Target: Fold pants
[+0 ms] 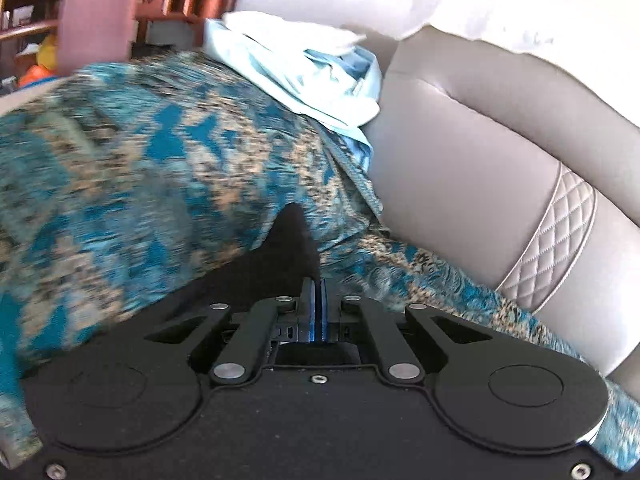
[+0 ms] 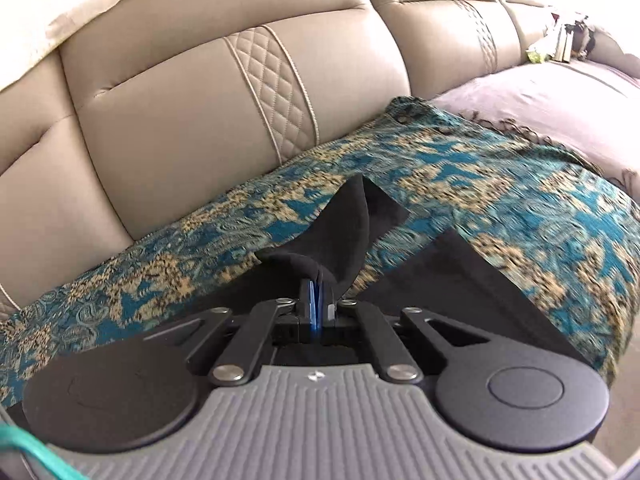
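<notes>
A beige leather sofa [image 2: 192,120] with quilted stitching carries a teal and tan patterned throw [image 2: 500,184] over its seat. The black pants [image 2: 352,216] lie on that throw. The right gripper [image 2: 317,296] has its jaws pinched tight on a raised fold of the black cloth. The left gripper [image 1: 314,300] likewise has its jaws closed on a peak of the pants [image 1: 296,236]. Pale blue clothes [image 1: 316,80] are heaped at the sofa's far end.
</notes>
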### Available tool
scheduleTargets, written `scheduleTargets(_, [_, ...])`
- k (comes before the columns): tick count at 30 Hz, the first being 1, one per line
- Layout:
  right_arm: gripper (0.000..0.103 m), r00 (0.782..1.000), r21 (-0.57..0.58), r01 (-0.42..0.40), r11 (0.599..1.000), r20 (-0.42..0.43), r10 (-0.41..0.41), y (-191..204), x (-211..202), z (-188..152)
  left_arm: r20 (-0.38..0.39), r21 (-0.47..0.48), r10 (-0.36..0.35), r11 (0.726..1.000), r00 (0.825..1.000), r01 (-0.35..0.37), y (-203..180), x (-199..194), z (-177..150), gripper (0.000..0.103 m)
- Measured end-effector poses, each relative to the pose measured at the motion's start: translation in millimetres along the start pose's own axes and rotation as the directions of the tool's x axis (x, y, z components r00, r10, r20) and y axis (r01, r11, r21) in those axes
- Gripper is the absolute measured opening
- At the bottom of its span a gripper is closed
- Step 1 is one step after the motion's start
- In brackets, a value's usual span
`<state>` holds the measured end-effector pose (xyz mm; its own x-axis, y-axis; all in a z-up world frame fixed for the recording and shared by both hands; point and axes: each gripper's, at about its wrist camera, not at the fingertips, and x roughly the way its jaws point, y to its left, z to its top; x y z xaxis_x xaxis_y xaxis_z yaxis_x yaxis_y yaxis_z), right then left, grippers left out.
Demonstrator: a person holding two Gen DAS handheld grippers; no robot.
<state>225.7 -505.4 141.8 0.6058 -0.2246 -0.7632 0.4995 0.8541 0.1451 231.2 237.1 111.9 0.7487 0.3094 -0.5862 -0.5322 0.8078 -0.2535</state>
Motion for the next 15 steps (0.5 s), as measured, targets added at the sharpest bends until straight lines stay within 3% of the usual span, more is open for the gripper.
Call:
scheduleTargets(6, [0.003,0.999,0.021,0.018,1.0,-0.044,-0.017,-23,-16,-20,-0.012,0.093,0.029,0.995,1.0,-0.027,34,-40,-39,0.002])
scheduleTargets(15, [0.003,0.993,0.032,0.047,0.998,-0.113,-0.043,-52,-33,-39,-0.112,0.077,0.032,0.997,0.993,-0.024,67,-58,-70,0.002])
